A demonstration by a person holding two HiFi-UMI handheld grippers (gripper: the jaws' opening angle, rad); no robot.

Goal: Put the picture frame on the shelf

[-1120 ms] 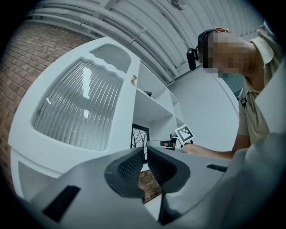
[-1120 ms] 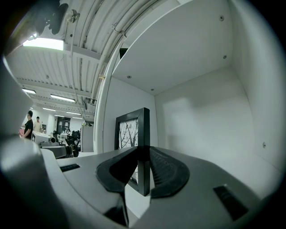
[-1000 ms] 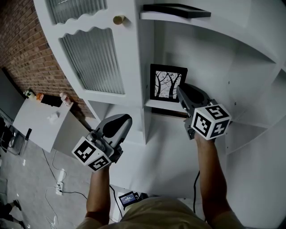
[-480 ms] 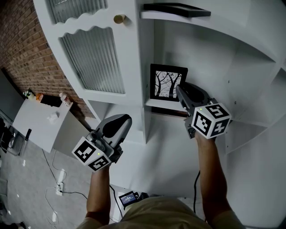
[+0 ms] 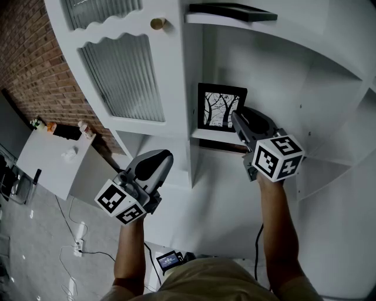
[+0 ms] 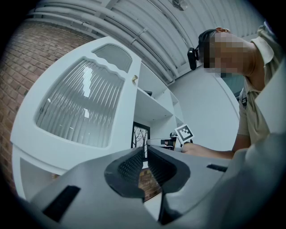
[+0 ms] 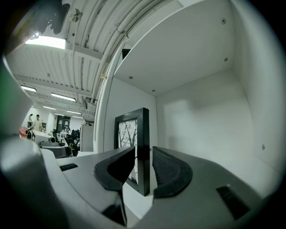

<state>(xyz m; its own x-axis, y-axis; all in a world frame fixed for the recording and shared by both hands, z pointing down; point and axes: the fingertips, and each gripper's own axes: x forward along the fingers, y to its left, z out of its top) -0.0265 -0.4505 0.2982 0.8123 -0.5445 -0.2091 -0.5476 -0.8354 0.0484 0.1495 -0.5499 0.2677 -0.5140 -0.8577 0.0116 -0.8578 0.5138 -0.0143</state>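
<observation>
Picture frame (image 5: pixel 221 107): stands upright on the shelf (image 5: pixel 205 135) in the open bay of the white cabinet (image 5: pixel 176 76), print of bare trees facing out into the room. It sits close to the bay's left wall. Whether it leans on a back strut I cannot tell.

Right hand-held gripper (image 7: pixel 143 149): held level, straddling the frame's right-hand side rail. Its jaws have just been opening. The rail is between them, but the right gripper view shows daylight beside the rear pad, so the grip looks released and the frame stands on its own.

Left hand-held gripper (image 6: pixel 146 150): hangs well apart from the shelf, in front of the ribbed glass door (image 5: pixel 123 82), jaws drawn together on nothing.

Handling, my judgement:
- Light and stiff. The dark moulding should take a pinch without flexing.
- The front pane is likely glass or thin plastic, so fragile. Pads belong on the moulding, not on the pane.
- The moulding looks smooth and square-edged. It could slide in the pads if pinched loosely.
- It rests on a narrow bottom edge, so it is tippy. A pad brushing it on the way out could knock it flat or off the front lip.

Where to hold, if it needs resetting: mid-height on a side rail, one pad on the front face and one on the back. The right jaws are placed this way now.

A dark flat thing (image 5: pixel 235 13) lies on the shelf above, untouched.
</observation>
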